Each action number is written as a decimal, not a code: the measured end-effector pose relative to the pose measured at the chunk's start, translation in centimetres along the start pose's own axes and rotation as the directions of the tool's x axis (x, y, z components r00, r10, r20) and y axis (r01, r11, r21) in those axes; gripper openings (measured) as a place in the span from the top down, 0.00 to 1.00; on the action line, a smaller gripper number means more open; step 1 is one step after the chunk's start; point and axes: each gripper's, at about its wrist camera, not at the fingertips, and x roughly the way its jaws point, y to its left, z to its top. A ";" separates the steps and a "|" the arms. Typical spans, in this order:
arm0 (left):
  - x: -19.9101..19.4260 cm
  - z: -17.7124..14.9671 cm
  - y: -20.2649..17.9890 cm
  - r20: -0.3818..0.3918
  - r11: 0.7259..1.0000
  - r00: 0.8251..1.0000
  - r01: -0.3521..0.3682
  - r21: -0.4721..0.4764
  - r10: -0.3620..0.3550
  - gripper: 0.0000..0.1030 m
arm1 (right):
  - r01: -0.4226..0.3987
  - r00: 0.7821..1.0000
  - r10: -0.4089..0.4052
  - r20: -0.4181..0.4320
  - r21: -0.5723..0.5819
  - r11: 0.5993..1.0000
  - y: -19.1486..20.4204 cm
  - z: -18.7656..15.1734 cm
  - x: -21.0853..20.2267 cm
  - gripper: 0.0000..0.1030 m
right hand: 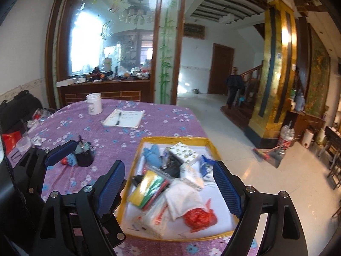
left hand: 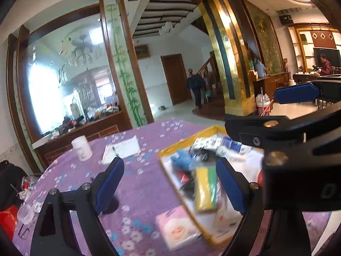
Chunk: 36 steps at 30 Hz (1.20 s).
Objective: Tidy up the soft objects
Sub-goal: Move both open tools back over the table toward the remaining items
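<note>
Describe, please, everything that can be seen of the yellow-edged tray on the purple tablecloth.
The tray is shallow and rectangular, with a yellow rim and a white floor. It lies flat on the purple flowered tablecloth, near the table's edge. It is crowded with loose things: a blue plush toy, a yellow-green packet, a red plastic bag, white bags and small printed boxes. A pink tissue pack lies outside, against its near corner.

White tiled floor (right hand: 223,115); gold pillar (right hand: 275,68), brown door (right hand: 220,69), bright glass partition (right hand: 102,34)
</note>
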 end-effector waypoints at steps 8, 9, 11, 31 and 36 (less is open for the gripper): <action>0.0 -4.8 8.2 -0.225 0.995 0.974 -0.042 -0.096 0.020 0.15 | -0.316 0.924 0.341 -0.173 0.159 0.935 -0.3 -1.5 5.1 0.14; 0.2 -5.7 9.5 -0.264 0.992 0.964 -0.054 -0.116 0.022 0.15 | -0.334 0.913 0.364 -0.186 0.171 0.927 -0.2 -1.6 5.7 0.14; 0.4 -7.0 11.6 -0.312 0.984 0.949 -0.086 -0.157 0.033 0.15 | -0.381 0.879 0.423 -0.221 0.207 0.901 0.4 -2.0 7.2 0.14; 1.4 -12.5 22.5 -0.380 0.827 0.925 -0.204 -0.524 -0.013 0.15 | -0.489 0.692 0.332 -0.641 -0.077 0.869 13.3 -3.6 21.5 0.14; 1.3 -12.4 22.6 -0.375 0.827 0.927 -0.202 -0.524 -0.011 0.15 | -0.585 0.574 0.436 -0.693 0.025 0.810 13.7 -5.0 19.6 0.14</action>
